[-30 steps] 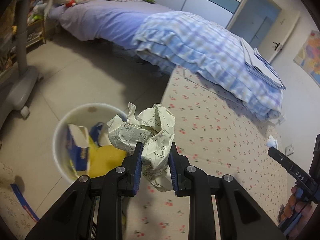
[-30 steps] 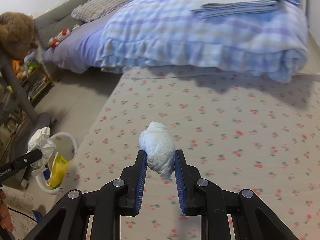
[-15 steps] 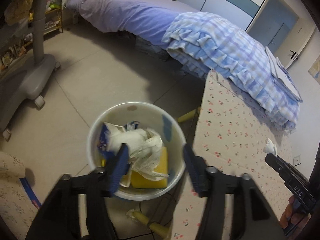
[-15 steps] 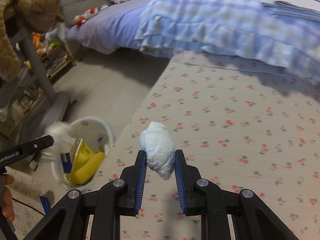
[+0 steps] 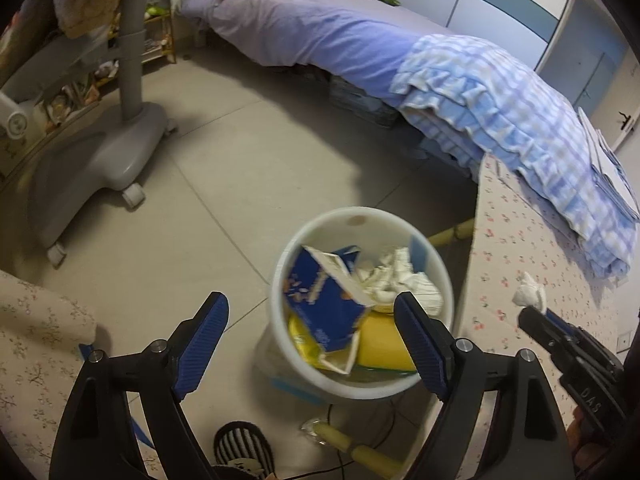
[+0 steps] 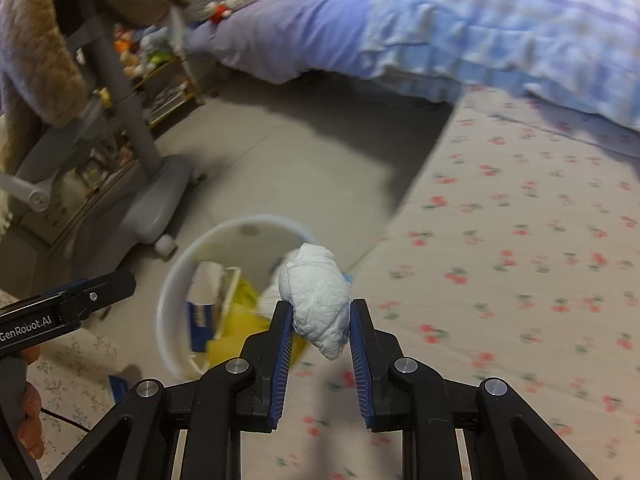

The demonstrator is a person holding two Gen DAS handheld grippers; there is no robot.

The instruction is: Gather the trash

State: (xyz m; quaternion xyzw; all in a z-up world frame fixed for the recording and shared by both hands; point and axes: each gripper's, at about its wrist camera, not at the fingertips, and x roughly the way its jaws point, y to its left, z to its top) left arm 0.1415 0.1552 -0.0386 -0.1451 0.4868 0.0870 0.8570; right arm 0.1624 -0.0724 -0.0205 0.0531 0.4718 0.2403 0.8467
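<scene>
Your left gripper (image 5: 310, 332) hangs over the round white plastic trash bin (image 5: 360, 390) on the grey tiled floor (image 5: 208, 184); its jaws have just been opening and now stand wide, with nothing between them. Down in the bin lie a torn blue-and-white cardboard carton (image 5: 320, 300), crumpled white paper (image 5: 396, 276) and yellow wrapping (image 5: 380, 344).

Your right gripper (image 6: 320, 320) has its jaws closed narrow on a crumpled white tissue wad (image 6: 316, 300), pinched on both sides by the blue pads. In the right wrist view the wad sits in front of the bin's near rim, by the edge of the cream cherry-print mattress cover (image 6: 520, 280). The bin stands just beside that mattress edge.

A grey wheeled stand (image 5: 100, 152) rests on the floor beyond the bin, and a bed with a lilac sheet (image 5: 320, 32) and a blue checked quilt (image 5: 500, 112) runs across the back.
</scene>
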